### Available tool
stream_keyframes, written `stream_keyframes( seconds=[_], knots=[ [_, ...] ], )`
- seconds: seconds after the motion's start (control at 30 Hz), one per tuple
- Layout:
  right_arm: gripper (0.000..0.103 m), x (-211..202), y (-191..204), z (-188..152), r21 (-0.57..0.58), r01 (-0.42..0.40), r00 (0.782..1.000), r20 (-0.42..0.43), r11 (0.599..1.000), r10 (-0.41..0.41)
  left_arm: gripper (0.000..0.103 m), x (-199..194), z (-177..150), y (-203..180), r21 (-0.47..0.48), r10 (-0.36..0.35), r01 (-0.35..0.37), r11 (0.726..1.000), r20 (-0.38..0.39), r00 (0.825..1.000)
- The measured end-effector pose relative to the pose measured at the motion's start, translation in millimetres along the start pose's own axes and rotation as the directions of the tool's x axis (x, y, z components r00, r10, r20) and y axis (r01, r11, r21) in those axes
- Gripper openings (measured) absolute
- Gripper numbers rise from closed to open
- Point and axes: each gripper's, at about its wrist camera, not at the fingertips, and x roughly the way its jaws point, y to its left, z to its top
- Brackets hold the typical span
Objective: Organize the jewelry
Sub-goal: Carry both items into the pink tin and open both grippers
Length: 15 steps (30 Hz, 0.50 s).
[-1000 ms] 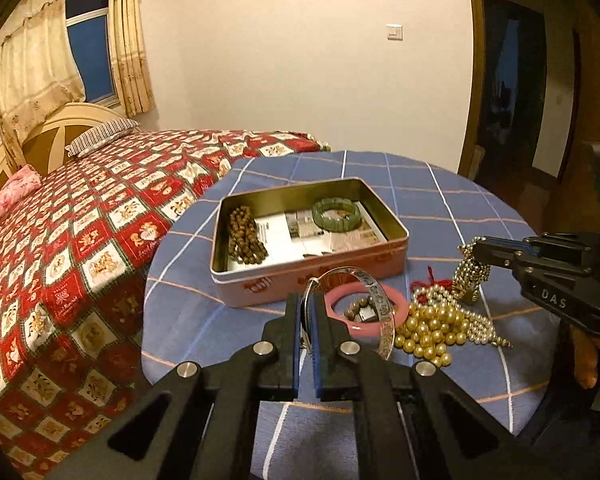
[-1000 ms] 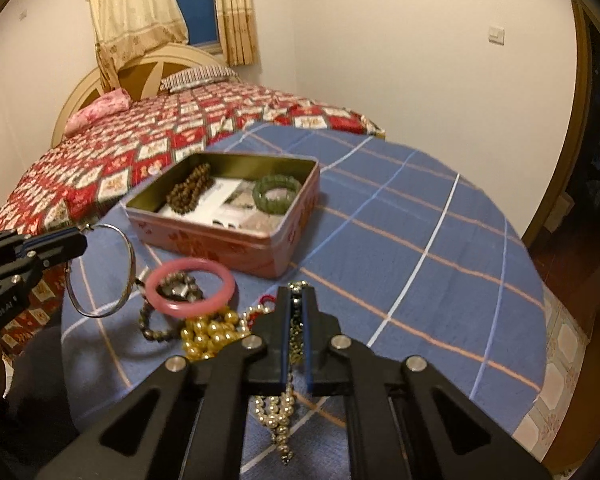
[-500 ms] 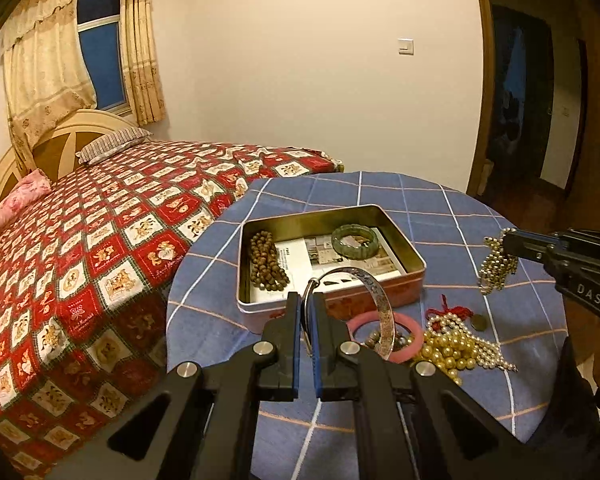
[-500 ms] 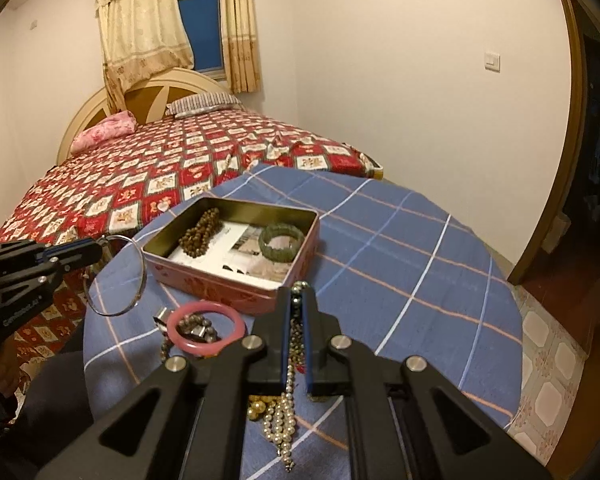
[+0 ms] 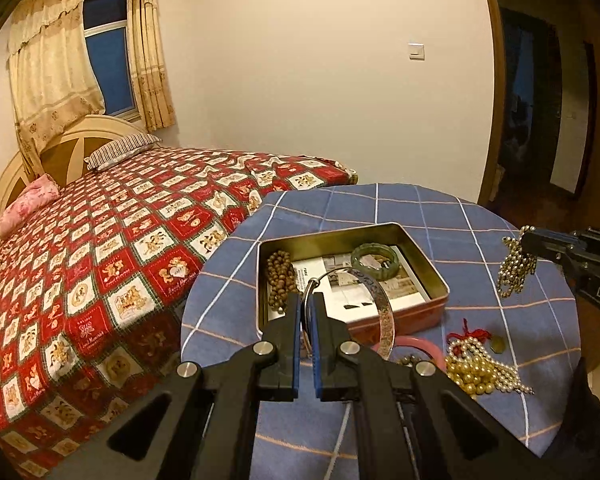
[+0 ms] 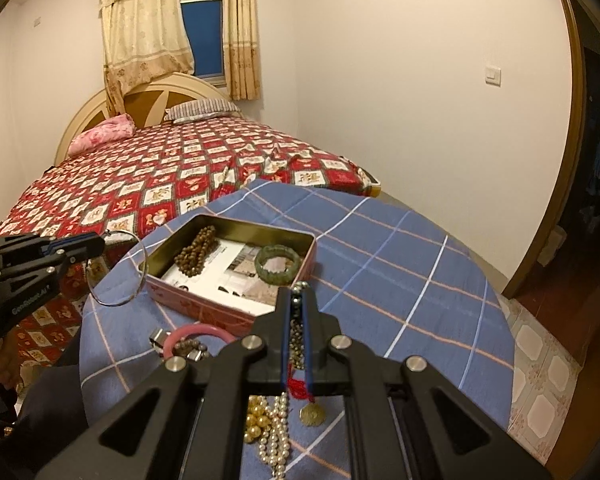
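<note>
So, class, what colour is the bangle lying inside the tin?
Green bangle, in the tin; clearest in the right wrist view.

Bedroom, warm artificial light. Cream walls (image 5: 300,80); dark window (image 6: 201,36) with beige curtains (image 6: 144,28). Bed (image 5: 120,248) under red patchwork quilt, arched headboard (image 6: 148,100). Round table (image 6: 400,264) in blue checked cloth. Tiled floor (image 6: 540,380) by dark doorway (image 5: 540,120).

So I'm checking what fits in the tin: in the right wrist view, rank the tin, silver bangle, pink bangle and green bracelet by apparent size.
1. Tin.
2. Silver bangle, held off the table, so nearness may flatter it.
3. Pink bangle, partly hidden, so unsure.
4. Green bracelet.
</note>
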Motion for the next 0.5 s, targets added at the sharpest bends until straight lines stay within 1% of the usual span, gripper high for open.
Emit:
stream_keyframes(
  seconds=[0.5],
  knots=[
    [0.007, 13.2, 3.0, 23.1, -0.041, 0.008, 1.000, 0.018, 0.999, -0.007, 0.003, 17.0, 24.2, 2.2, 0.031, 0.020, -0.021, 0.999, 0.018, 1.000]
  ],
)
